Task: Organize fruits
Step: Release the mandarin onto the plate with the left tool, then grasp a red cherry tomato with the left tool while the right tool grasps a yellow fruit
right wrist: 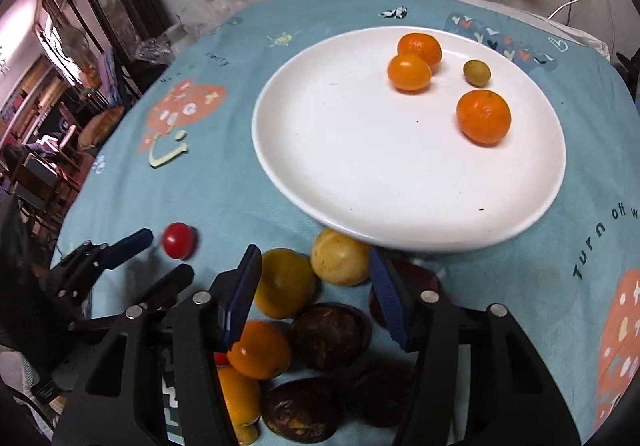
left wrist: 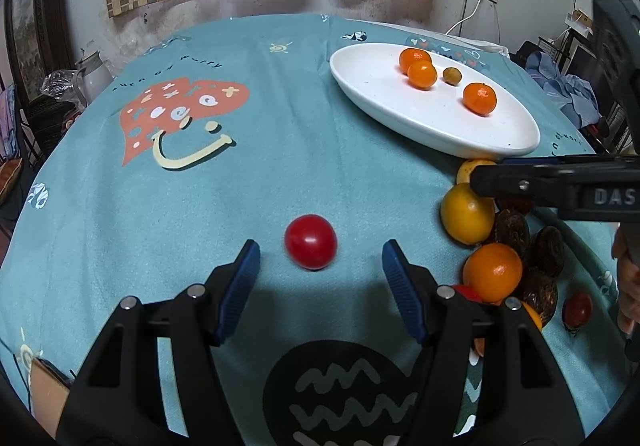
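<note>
A red cherry tomato [left wrist: 311, 247] lies on the teal cloth just ahead of my open left gripper [left wrist: 318, 260], between its blue fingertips and untouched; it also shows in the right wrist view [right wrist: 179, 240]. My right gripper [right wrist: 314, 270] is open and hovers over a pile of fruit: yellow fruits [right wrist: 340, 256], an orange [right wrist: 259, 349] and dark brown passion fruits [right wrist: 330, 336]. The white plate [right wrist: 360, 166] holds three oranges [right wrist: 483, 116] and a small green fruit [right wrist: 477, 72].
The pile also shows at the right of the left wrist view [left wrist: 494, 242], with the right gripper's arm [left wrist: 560, 186] above it. A white kettle [left wrist: 93, 76] stands past the table's far left edge. Furniture stands at the left [right wrist: 48, 118].
</note>
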Demonstrator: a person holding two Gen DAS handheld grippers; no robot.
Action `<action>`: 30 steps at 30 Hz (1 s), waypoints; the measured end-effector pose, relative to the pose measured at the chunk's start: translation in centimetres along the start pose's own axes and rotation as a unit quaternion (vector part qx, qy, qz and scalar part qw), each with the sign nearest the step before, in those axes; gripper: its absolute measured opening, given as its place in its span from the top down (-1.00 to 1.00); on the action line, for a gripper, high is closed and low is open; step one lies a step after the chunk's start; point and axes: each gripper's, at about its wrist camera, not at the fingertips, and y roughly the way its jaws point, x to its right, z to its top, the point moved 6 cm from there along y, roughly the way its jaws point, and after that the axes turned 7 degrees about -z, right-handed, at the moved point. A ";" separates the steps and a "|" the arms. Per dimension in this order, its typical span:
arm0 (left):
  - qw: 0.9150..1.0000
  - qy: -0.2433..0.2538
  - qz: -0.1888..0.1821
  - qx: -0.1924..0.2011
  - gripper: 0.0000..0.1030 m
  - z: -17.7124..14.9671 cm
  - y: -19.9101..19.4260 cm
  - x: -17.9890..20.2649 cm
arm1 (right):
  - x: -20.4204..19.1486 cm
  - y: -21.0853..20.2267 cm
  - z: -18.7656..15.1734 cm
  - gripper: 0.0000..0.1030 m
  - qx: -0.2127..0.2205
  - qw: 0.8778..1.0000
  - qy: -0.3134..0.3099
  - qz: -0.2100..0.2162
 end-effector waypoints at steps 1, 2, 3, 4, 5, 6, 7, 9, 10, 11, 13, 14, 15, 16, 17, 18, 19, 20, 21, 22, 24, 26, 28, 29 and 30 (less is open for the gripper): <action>1.000 -0.001 0.000 0.001 -0.27 0.1 0.0 0.1 | 0.1 0.1 0.0 -0.10 -0.003 1.000 -0.002 -0.003; 1.000 -0.001 0.000 0.002 -0.27 0.1 -0.1 0.1 | 0.1 0.2 0.1 -0.10 -0.005 1.000 -0.004 -0.005; 1.000 -0.002 0.002 0.003 -0.28 0.1 -0.1 0.1 | 0.2 0.2 0.0 -0.09 -0.006 1.000 -0.004 -0.006; 1.000 -0.003 0.003 0.004 -0.30 0.1 -0.2 0.0 | 0.4 0.1 0.0 -0.08 -0.006 1.000 -0.004 -0.008; 1.000 -0.003 0.005 0.006 -0.31 0.1 -0.3 0.1 | 0.5 0.1 -0.1 -0.07 -0.004 1.000 -0.002 -0.011; 1.000 -0.003 0.007 0.006 -0.34 0.1 -0.3 0.1 | 0.6 0.0 -0.2 -0.07 -0.003 1.000 0.002 -0.013; 1.000 -0.003 0.006 0.007 -0.35 0.1 -0.4 0.1 | 0.9 -0.2 -0.2 -0.07 -0.002 1.000 0.010 -0.010; 1.000 -0.004 0.004 0.007 -0.35 0.1 -0.3 0.1 | 1.7 -0.1 0.0 -0.07 -0.008 0.998 0.059 0.015; 1.000 -0.002 0.004 0.006 -0.35 0.1 -0.3 0.3 | 2.0 0.0 0.1 -0.07 -0.011 0.997 0.076 0.022; 1.000 -0.001 0.004 0.006 -0.35 0.2 -0.3 0.2 | 2.2 0.2 0.3 -0.07 -0.015 0.995 0.091 0.025; 1.000 0.000 0.006 0.004 -0.35 0.1 -0.2 0.2 | 1.7 0.5 0.5 -0.07 -0.024 0.996 0.089 0.009; 1.000 -0.001 0.007 0.003 -0.36 0.1 -0.1 0.2 | 1.5 0.6 0.5 -0.07 -0.027 0.996 0.084 -0.004; 1.000 -0.001 0.007 0.002 -0.36 0.1 -0.1 0.2 | 1.4 0.6 0.6 -0.07 -0.029 0.996 0.085 -0.013; 1.000 -0.002 0.006 0.003 -0.36 0.1 -0.2 0.2 | 1.3 0.7 0.6 -0.07 -0.031 0.995 0.088 -0.020; 1.000 -0.002 0.007 0.003 -0.36 0.2 -0.2 0.2 | 1.2 0.8 0.6 -0.07 -0.032 0.995 0.093 -0.027; 1.000 -0.002 0.008 0.005 -0.36 0.2 -0.3 0.2 | 1.1 0.8 0.7 -0.09 -0.030 0.994 0.100 -0.034; 1.000 -0.002 0.008 0.006 -0.36 0.2 -0.4 0.2 | 1.0 0.9 0.6 -0.10 -0.028 0.994 0.100 -0.041; 1.000 -0.002 0.008 0.007 -0.36 0.2 -0.4 0.2 | 0.7 1.0 0.6 -0.10 -0.025 0.994 0.094 -0.053; 1.000 -0.002 0.009 0.009 -0.36 0.2 -0.5 0.2 | 0.4 1.1 0.5 -0.10 -0.019 0.994 0.079 -0.069; 1.000 -0.003 0.009 0.009 -0.36 0.2 -0.6 0.2 | 0.1 1.2 0.4 -0.09 -0.015 0.995 0.066 -0.077; 1.000 -0.005 0.010 0.011 -0.37 0.2 -0.7 0.1 | 0.1 1.2 0.3 -0.08 -0.011 0.996 0.052 -0.077; 1.000 -0.008 0.006 0.013 -0.38 0.3 -0.9 0.1 | 0.5 1.0 0.3 -0.04 -0.018 0.996 0.057 -0.061; 1.000 -0.008 0.003 0.014 -0.38 0.3 -1.1 0.2 | 0.8 0.9 0.3 0.01 -0.024 0.997 0.060 -0.042; 1.000 -0.008 0.002 0.014 -0.38 0.3 -1.1 0.3 | 0.9 0.8 0.3 0.02 -0.027 0.997 0.065 -0.033; 1.000 -0.007 0.002 0.013 -0.38 0.2 -1.1 0.3 | 1.5 0.7 0.2 0.13 -0.033 0.996 0.079 -0.017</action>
